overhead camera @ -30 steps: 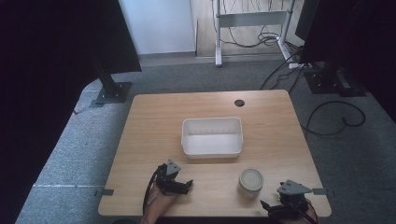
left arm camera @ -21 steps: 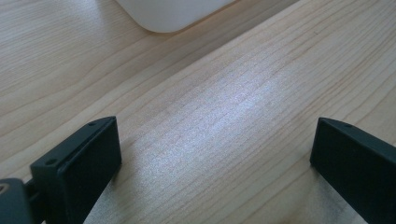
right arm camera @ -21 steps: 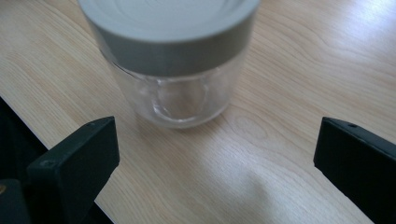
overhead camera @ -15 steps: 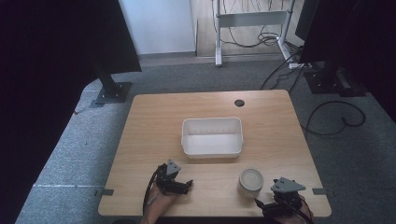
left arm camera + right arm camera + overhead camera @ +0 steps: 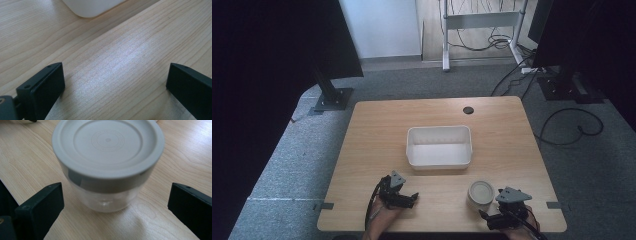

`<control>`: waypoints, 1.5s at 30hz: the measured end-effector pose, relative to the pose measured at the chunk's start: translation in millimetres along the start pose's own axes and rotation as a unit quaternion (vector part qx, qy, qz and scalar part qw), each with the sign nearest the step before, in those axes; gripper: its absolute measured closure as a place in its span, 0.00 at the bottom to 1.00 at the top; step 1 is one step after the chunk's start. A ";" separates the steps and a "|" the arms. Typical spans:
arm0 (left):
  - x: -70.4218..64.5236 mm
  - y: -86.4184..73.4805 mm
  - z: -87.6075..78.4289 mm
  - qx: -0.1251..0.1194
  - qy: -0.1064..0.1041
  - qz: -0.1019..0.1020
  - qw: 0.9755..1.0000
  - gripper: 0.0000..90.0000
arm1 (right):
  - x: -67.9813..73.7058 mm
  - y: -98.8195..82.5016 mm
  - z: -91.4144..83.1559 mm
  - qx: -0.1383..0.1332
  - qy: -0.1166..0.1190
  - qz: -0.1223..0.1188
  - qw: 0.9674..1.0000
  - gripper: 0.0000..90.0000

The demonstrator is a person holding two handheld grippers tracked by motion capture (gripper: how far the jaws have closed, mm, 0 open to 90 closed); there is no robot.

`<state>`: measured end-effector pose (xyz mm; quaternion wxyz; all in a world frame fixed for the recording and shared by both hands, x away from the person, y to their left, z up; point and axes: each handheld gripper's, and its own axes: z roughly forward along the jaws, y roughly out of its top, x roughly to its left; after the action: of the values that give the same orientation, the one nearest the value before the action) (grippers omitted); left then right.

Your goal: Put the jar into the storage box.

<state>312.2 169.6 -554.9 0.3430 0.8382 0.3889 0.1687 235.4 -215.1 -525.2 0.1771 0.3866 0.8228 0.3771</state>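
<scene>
Right gripper (image 5: 492, 219) nearer jar (image 5: 480, 194), bin (image 5: 92, 6) cropped

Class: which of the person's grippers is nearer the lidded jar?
Right. The right gripper sits just beside the jar, jaws open toward it; the left gripper rests farther off across the table.

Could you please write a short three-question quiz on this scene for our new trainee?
1. True or false: the jar has its lid on.
2. The right gripper's jaws stand: A) shut on the jar, B) open, either side of the jar, apart from it.
3. What white thing stands mid-table, beyond the left gripper?

Key: 1 true; 2 B; 3 the bin.
</scene>
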 end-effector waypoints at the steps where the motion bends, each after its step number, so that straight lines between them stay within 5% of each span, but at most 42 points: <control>1: 0.0 0.0 0.0 0.000 0.000 0.000 1.000 0.02 | 0.3 0.6 1.1 0.000 0.001 -0.001 1.000 0.00; 29: 0.1 0.0 0.0 0.000 0.000 0.000 1.000 0.02 | 3.6 17.2 29.1 0.000 0.018 0.004 1.000 0.10; 45: 0.1 0.1 -0.2 0.001 0.000 0.000 1.000 0.02 | 11.4 28.1 29.8 0.007 -0.001 0.001 1.000 0.11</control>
<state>312.2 169.7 -554.8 0.3420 0.8388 0.3888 0.1683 259.5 -180.2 -523.4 0.1746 0.3888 0.8248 0.3716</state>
